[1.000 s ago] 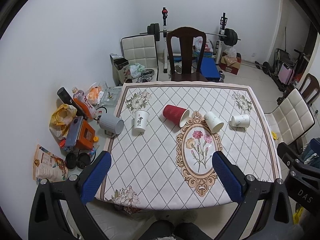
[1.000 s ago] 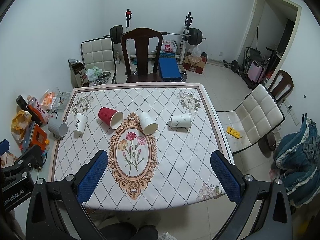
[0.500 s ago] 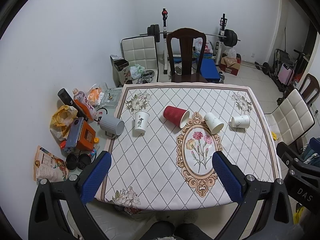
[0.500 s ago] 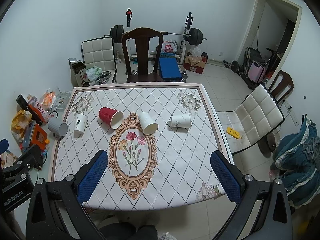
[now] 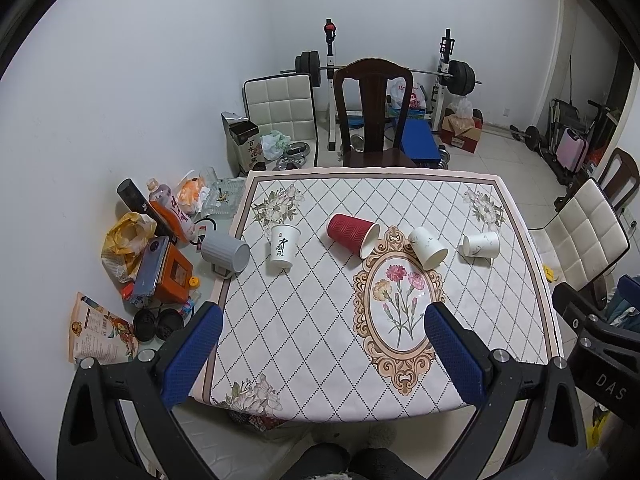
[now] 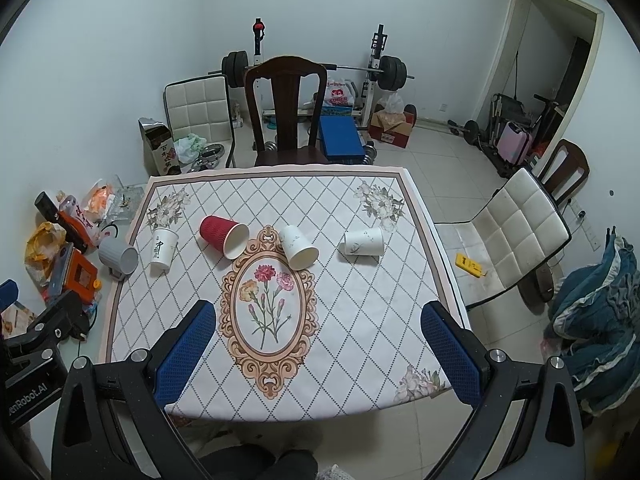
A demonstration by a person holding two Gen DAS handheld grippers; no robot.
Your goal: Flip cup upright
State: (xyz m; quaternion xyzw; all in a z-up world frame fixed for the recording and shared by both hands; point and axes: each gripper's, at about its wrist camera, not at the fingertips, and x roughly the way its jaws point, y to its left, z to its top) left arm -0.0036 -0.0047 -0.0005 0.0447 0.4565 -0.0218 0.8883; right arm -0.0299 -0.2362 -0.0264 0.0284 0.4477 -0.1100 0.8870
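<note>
Grey mug (image 5: 225, 250) lies tipped left of the oval medallion (image 5: 398, 308), its handle half hidden underneath. Next, an upright white cup (image 5: 283, 245), then red cup (image 5: 352, 234) and two white cups (image 5: 427, 247) (image 5: 481, 245) on their sides. Left gripper (image 5: 320, 350) and right gripper (image 6: 318, 346) gape wide, holding nothing.

2 wrist views, high, facing down (far back), sharing table (image 5: 304, 320)

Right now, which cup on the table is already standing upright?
The white cup with black characters, leftmost on the tablecloth, stands upright. The red cup and the two other white cups lie on their sides.
</note>
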